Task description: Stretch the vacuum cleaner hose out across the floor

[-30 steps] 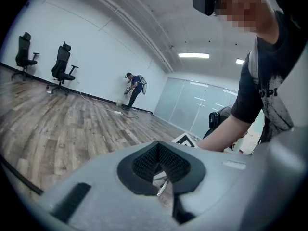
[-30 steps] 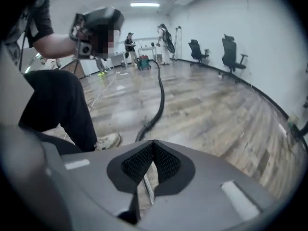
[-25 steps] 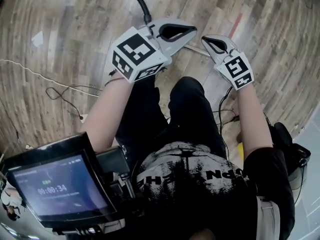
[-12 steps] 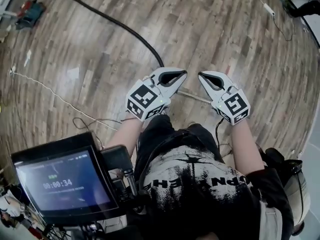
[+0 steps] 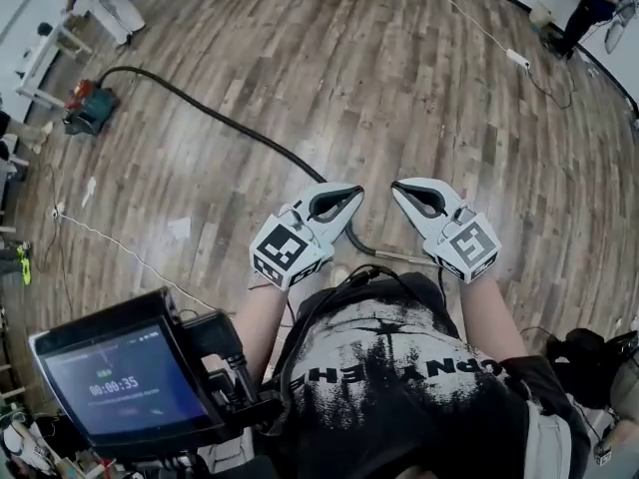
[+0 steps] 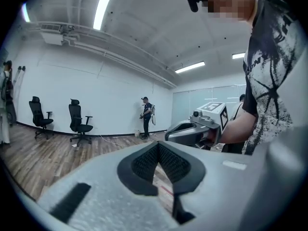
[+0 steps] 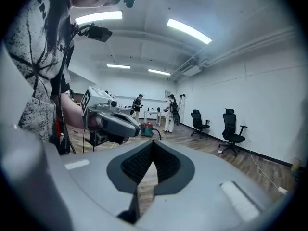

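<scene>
Vacuum cleaner hose (image 5: pixel 215 118), one; left gripper (image 5: pixel 354 193), right gripper (image 5: pixel 397 188) (two, jaws clenched, empty)

A: We have bright, even light: long white ceiling strip lamps (image 6: pixel 104 5) glare in both gripper views.
B: And we see heavy fisheye bending, with black rounded corners there. The pale grey plastic left gripper (image 6: pixel 158 144) looks soft up close.
A: On the brown wood-plank floor (image 5: pixel 399 88) we find only faint shadows and a dull sheen.
</scene>
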